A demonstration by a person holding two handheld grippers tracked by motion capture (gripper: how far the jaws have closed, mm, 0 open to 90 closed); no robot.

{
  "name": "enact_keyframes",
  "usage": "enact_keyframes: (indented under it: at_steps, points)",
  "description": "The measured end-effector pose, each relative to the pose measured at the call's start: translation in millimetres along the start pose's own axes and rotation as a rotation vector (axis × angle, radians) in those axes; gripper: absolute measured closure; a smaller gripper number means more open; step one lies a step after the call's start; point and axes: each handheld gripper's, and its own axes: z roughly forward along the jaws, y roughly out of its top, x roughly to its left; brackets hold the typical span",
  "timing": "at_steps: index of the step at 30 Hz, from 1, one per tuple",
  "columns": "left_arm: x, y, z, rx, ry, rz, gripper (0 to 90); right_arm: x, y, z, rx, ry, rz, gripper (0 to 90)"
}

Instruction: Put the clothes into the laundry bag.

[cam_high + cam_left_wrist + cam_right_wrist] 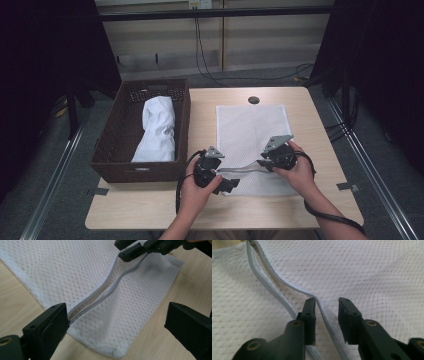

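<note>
A pale wooden desk (150,210) carries a mesh bag (252,130) and a brown basket (112,145) holding a white cloth (157,130). The left gripper (117,322) has its jaws released; the right gripper (326,320) has jaws parted around the bag's zip edge (324,312).

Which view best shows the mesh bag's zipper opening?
The left gripper view: the zipper opening runs parted across the mesh bag, from the left claw to the right claw. The right gripper view shows one stretch between its jaws. The high view shows a thin grey line.
</note>
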Motion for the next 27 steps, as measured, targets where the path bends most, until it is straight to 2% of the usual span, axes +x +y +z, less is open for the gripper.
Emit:
enact_keyframes:
  at_steps: [3,6,11,15,17,21,27]
  points:
    - [0.5,1.1,-0.2,0.005,-0.001,0.003,4.5,-4.3,-0.8,-0.1,-0.002,0.006,0.020,76.8]
    - [1.2,1.6,-0.4,0.000,-0.004,-0.001,4.5,-6.7,0.2,1.0,0.004,0.027,0.025,81.9]
    - [3.8,2.7,-1.8,0.003,0.000,0.002,4.5,-10.6,3.7,1.0,0.017,0.029,0.032,87.6]
    - [3.3,2.8,-1.7,-0.005,-0.001,-0.001,4.5,-13.8,7.5,-0.5,0.010,0.046,0.051,89.4]
    - [3.2,2.4,-1.2,-0.009,-0.007,-0.002,4.5,-14.7,10.0,-1.8,0.014,0.038,0.055,89.6]
    - [3.1,2.3,-1.5,-0.009,-0.008,-0.002,4.5,-15.6,14.5,-4.0,0.012,0.042,0.042,89.8]
    - [2.4,2.3,-1.0,-0.012,-0.011,-0.005,4.5,-14.6,19.1,-5.1,0.018,0.051,0.050,89.8]
